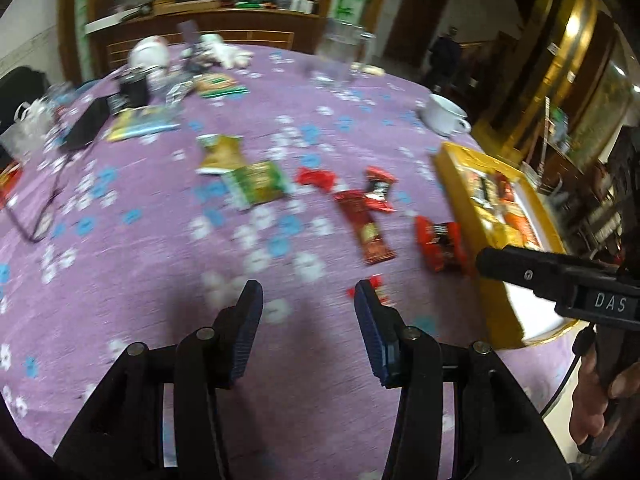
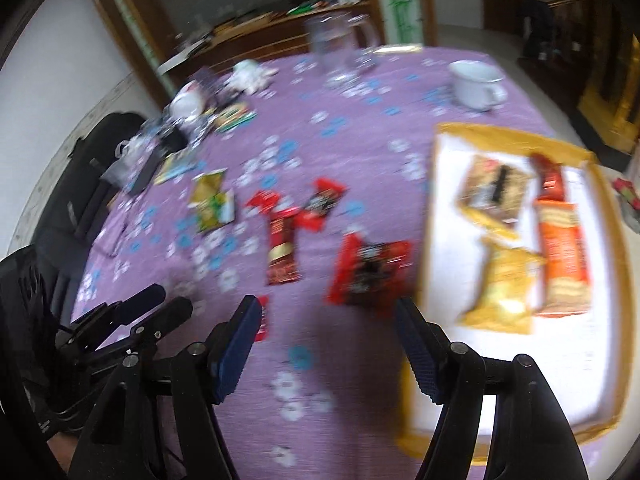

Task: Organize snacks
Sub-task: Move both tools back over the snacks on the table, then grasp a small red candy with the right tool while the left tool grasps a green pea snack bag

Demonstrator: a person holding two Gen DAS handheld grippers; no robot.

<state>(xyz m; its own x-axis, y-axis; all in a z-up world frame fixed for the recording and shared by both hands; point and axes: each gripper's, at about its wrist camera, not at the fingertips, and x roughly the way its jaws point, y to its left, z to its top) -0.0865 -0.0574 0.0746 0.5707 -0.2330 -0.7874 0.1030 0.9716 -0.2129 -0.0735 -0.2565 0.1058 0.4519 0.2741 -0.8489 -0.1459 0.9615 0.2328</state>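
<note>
At right of frame, my tray holds four snacks already.
Both my left gripper and right gripper gape empty; red packets and green ones wait on the table.

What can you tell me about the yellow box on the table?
The yellow box is a wide, shallow tray that looks like cardboard, with golden walls and a white floor. It lies flat and open on the purple flowered tablecloth, at the right side near the table's edge. Inside lie several snack packets, among them a yellow bag and an orange packet. Neither gripper touches it.
</note>
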